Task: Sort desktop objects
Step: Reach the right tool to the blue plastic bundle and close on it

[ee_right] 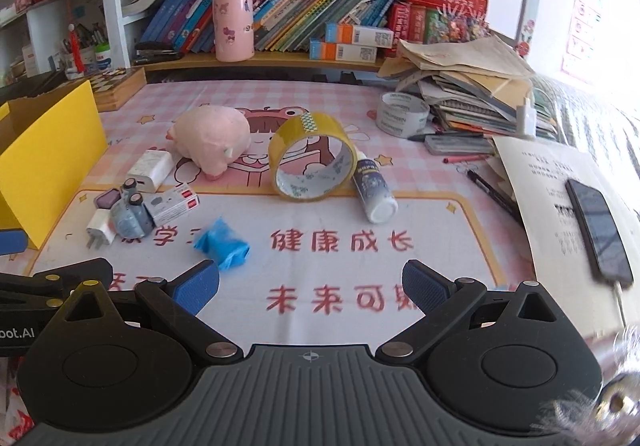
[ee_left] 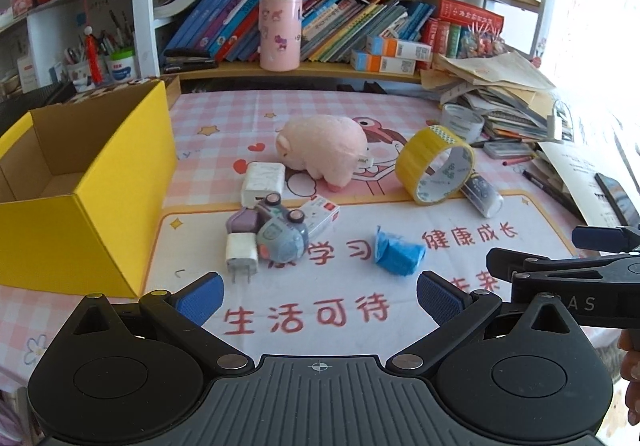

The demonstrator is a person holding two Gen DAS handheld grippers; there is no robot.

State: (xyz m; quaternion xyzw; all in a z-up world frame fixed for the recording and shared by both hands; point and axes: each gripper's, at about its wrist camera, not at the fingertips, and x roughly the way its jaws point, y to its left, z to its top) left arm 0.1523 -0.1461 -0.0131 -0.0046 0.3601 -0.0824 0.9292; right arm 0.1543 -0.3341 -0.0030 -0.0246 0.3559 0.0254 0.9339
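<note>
At far left on the desk mat an open yellow box (ee_left: 80, 201) stands empty, so sorting seems barely begun. Beside it cluster white chargers (ee_left: 241, 252) and a grey toy (ee_left: 280, 238), then a pink plush pig (ee_left: 320, 145), blue wrapper (ee_left: 398, 256) and yellow tape roll (ee_left: 436, 169). Left gripper (ee_left: 320, 296) and right gripper (ee_right: 311, 286) hover spread, holding nothing; next, one must close on a nearby item.

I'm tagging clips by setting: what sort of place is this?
Probably a child's study desk at home: shelves of colourful books, a pink checked cartoon desk mat, and a pink plush pig.
</note>
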